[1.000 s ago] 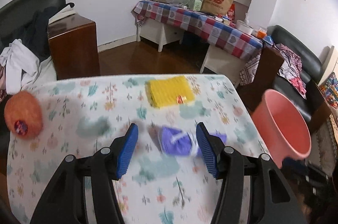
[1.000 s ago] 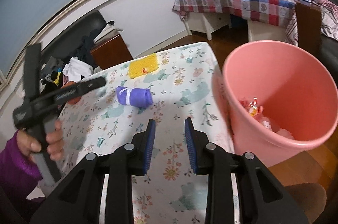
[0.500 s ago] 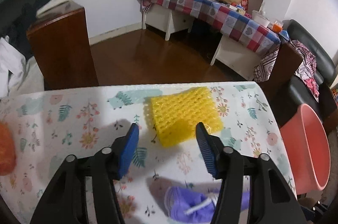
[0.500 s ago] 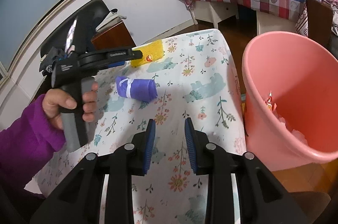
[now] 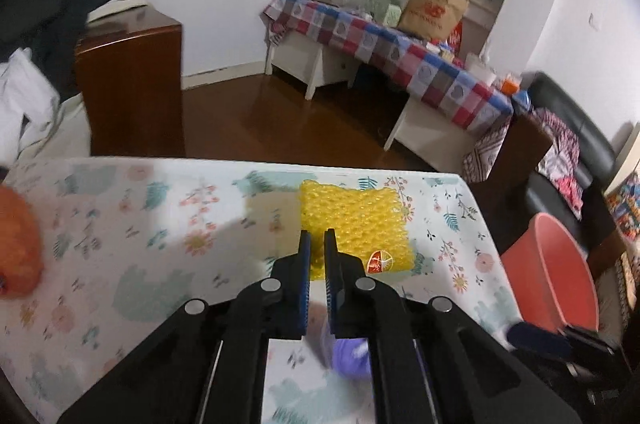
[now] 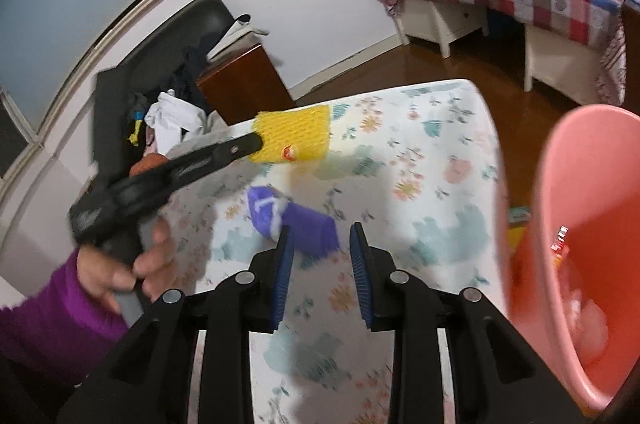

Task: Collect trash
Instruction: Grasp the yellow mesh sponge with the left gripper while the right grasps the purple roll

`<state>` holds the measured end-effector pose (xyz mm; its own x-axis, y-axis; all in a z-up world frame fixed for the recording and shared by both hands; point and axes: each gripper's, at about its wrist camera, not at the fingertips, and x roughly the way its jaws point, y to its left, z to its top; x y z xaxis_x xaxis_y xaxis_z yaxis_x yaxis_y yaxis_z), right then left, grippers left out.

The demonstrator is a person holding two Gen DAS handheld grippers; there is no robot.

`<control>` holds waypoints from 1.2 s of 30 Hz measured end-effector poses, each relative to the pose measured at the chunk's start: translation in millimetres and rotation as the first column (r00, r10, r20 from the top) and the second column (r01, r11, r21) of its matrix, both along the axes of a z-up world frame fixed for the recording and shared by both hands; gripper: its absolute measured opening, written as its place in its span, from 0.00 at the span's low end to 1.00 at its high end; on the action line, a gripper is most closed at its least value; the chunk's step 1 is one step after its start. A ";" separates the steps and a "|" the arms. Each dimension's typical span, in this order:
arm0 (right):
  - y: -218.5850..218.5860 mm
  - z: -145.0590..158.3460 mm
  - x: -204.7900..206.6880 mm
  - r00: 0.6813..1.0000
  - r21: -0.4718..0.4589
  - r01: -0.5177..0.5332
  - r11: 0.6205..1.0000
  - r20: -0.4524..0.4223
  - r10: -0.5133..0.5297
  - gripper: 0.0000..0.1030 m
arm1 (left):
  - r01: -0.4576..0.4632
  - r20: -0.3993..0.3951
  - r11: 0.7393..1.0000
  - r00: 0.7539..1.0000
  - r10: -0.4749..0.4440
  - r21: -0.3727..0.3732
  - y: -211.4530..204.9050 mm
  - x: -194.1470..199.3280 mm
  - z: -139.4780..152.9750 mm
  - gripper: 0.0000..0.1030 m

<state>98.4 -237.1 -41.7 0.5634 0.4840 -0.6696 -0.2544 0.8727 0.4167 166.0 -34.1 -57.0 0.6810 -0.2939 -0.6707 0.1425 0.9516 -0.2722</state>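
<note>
Floral tablecloth [image 5: 132, 224]: left gripper [image 5: 314, 238] fingers pinch knobbly yellow foam netting [image 5: 360, 220]; right gripper [image 6: 320, 230] fingers parted, empty.

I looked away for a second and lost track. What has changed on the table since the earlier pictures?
The left gripper moved past the purple roll to the yellow foam net and shut on its near edge. The right gripper swung toward the purple roll with its gap unchanged. The roll and the pink bin stayed put.

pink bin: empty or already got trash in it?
Not empty. The right wrist view looks into the pink bin and shows a red-and-white wrapper plus pale crumpled pieces near its bottom. How full, cannot tell.
</note>
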 end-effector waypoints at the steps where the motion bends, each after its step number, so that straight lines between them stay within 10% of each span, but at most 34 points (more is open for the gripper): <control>1: 3.7 0.8 5.7 1.000 0.003 -0.011 1.000 0.001 0.011 0.28 | -0.005 0.001 1.000 1.000 0.005 -0.005 4.6 -5.0 0.8 0.06; 14: 24.7 -20.1 25.9 0.987 0.065 -0.071 0.995 -0.139 0.079 0.28 | -0.070 -0.001 0.995 0.998 0.070 -0.072 59.5 -59.6 13.5 0.06; 36: 80.4 2.6 -15.9 0.968 -0.168 -0.249 0.954 -0.078 0.239 0.40 | -0.079 0.002 0.990 0.997 0.080 -0.117 86.0 -90.6 12.8 0.06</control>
